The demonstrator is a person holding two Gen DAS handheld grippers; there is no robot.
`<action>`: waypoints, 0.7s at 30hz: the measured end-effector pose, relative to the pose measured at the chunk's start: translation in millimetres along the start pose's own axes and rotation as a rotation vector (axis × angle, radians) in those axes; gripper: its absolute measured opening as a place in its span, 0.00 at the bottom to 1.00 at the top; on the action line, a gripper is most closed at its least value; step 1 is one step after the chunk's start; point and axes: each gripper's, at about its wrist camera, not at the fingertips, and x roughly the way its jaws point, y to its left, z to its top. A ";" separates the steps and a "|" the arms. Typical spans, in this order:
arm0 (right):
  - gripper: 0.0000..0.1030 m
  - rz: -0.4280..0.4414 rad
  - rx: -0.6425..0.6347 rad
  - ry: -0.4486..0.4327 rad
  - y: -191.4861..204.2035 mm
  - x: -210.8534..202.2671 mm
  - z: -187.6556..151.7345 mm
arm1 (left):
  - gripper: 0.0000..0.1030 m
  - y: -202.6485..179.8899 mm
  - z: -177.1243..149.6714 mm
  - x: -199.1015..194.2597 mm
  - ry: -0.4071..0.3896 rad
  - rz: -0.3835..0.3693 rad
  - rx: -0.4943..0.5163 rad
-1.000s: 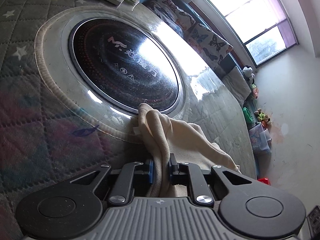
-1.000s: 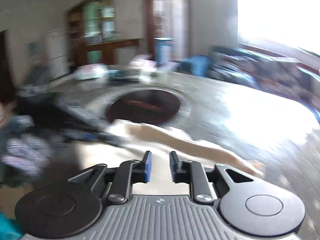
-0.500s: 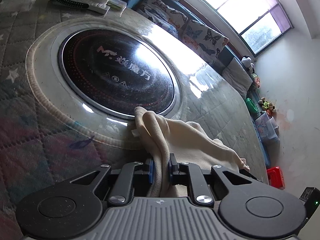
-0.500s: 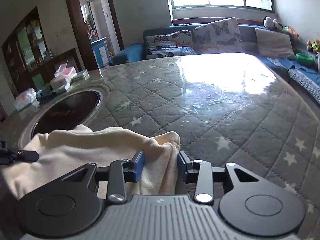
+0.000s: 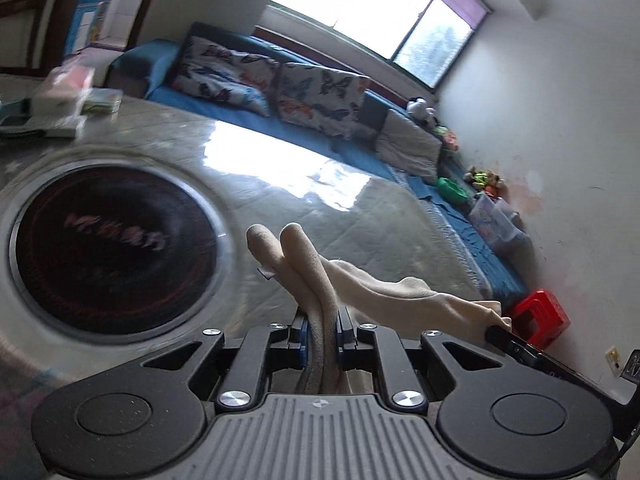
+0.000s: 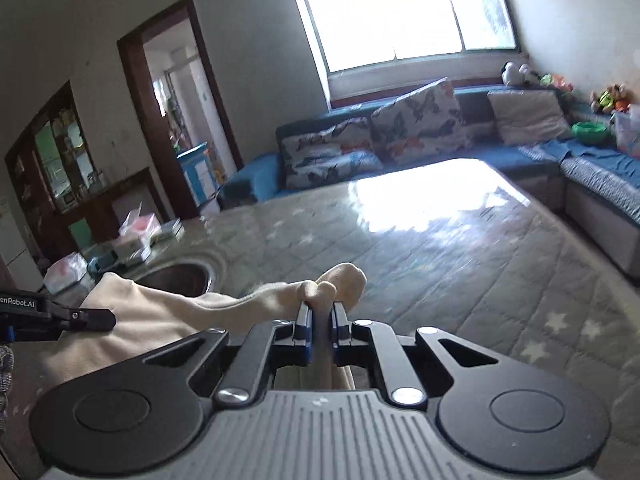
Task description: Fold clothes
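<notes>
A cream cloth (image 5: 360, 284) hangs stretched between my two grippers above the quilted table. My left gripper (image 5: 322, 320) is shut on one bunched edge of it, which sticks up past the fingertips. My right gripper (image 6: 321, 320) is shut on the other end of the cloth (image 6: 168, 312). The right gripper's tip shows at the far right of the left wrist view (image 5: 496, 330). The left gripper shows at the left edge of the right wrist view (image 6: 80, 318). The cloth's lower part is hidden behind the gripper bodies.
The table (image 6: 460, 264) has a grey star quilt under glossy plastic and a round black cooktop (image 5: 112, 248) set in it. Boxes (image 6: 136, 240) lie at its far left edge. A blue sofa (image 6: 400, 140) with cushions runs behind. A red stool (image 5: 540, 316) stands by the wall.
My right gripper has closed on the cloth. Both grippers have lifted and tilted up, raising the cloth off the table and pulling it taut between them.
</notes>
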 end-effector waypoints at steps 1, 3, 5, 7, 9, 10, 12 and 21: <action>0.07 -0.019 -0.003 -0.017 -4.9 -6.3 4.2 | 0.13 -7.3 1.8 4.9 0.002 -0.014 0.007; 0.07 -0.060 -0.007 -0.043 -16.1 -17.3 12.5 | 0.13 -22.5 4.7 17.8 0.018 -0.043 0.022; 0.07 -0.092 -0.007 -0.058 -25.6 -24.2 18.3 | 0.13 -37.0 6.1 30.8 0.030 -0.068 0.043; 0.07 -0.141 -0.009 -0.060 -39.2 -28.9 23.2 | 0.13 -50.0 5.8 44.6 0.047 -0.080 0.060; 0.07 -0.190 -0.011 -0.060 -53.2 -33.4 28.0 | 0.13 -59.8 6.4 58.0 0.069 -0.106 0.065; 0.07 -0.210 -0.008 -0.058 -59.0 -34.3 29.0 | 0.13 -64.8 5.5 64.3 0.080 -0.113 0.071; 0.07 -0.240 -0.005 -0.051 -67.7 -34.6 28.9 | 0.13 -75.3 3.2 76.1 0.103 -0.124 0.093; 0.08 -0.351 0.047 0.028 -107.6 -15.3 13.1 | 0.16 -90.2 -11.8 122.5 0.192 -0.094 0.163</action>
